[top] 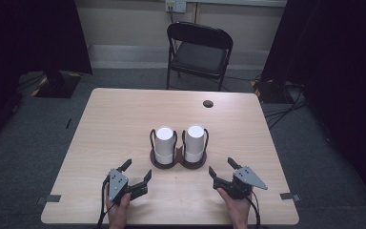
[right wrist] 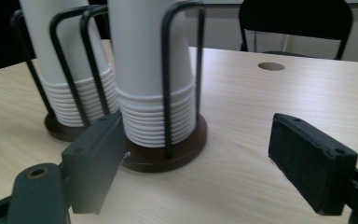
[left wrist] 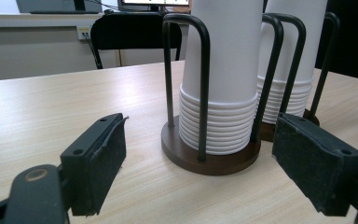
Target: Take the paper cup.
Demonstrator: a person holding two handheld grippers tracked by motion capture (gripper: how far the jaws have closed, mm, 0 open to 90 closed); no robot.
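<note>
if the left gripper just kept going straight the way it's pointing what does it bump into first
Most likely the left stack of paper cups in its wire holder. The open left gripper looks straight at it, though depth is hard to judge.

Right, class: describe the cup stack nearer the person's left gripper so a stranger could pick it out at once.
Start at the wooden table. Near its middle stands a dark double cup holder with two stacks of upside-down white paper cups inside black wire loops. The left stack is the one closer to the left gripper, its twin standing right beside it.
</note>
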